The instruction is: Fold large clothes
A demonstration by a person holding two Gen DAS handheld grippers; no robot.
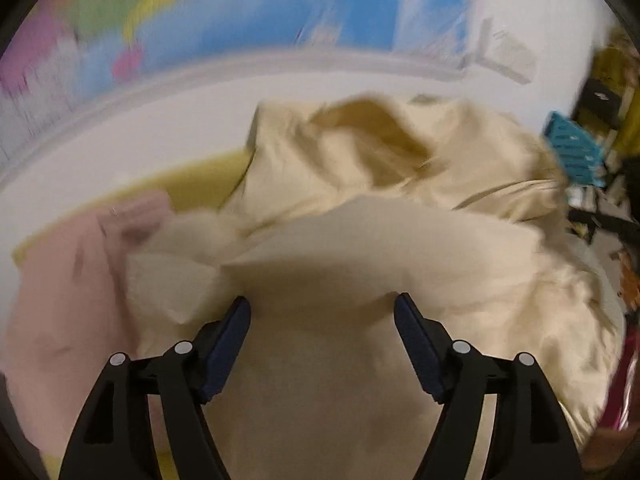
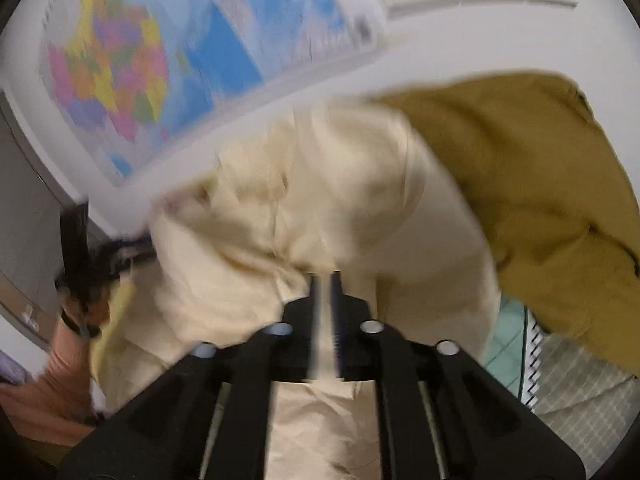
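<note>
**A:** Where is the garment right now?

**B:** The cream garment (image 1: 360, 240) is bunched and partly lifted. It lies directly ahead of and under the left hand-held gripper (image 1: 322, 312), whose 2 fingers stand wide apart with nothing between them. The right hand-held gripper (image 2: 325, 280) has its fingers pressed together on a pinch of the same cream cloth (image 2: 320, 184), which rises in front of it.

**A:** So what is the step, as you judge it?

**B:** Getting a second hold so the piece can be spread out before any fold. With only 1 corner held, it hangs as a lump.

**A:** How should the left one go in?

**B:** I'd aim for a hem or edge, such as the pale flap just ahead of its left finger, rather than the middle of the mound. Take a single layer if possible; grabbing 2 layers would lock in a twist.

**A:** Anything to steer clear of?

**B:** The pink cloth (image 1: 68, 280) sits to the left of the left hand-held gripper, touching the cream one, and a mustard cloth (image 2: 532, 184) lies to the right of the right one. Either could get caught. Both views are blurred, so I cannot tell seams from creases.

**A:** And after the grip?

**B:** Draw both apart until the edge pulls straight, then lay it on the surface.
</note>
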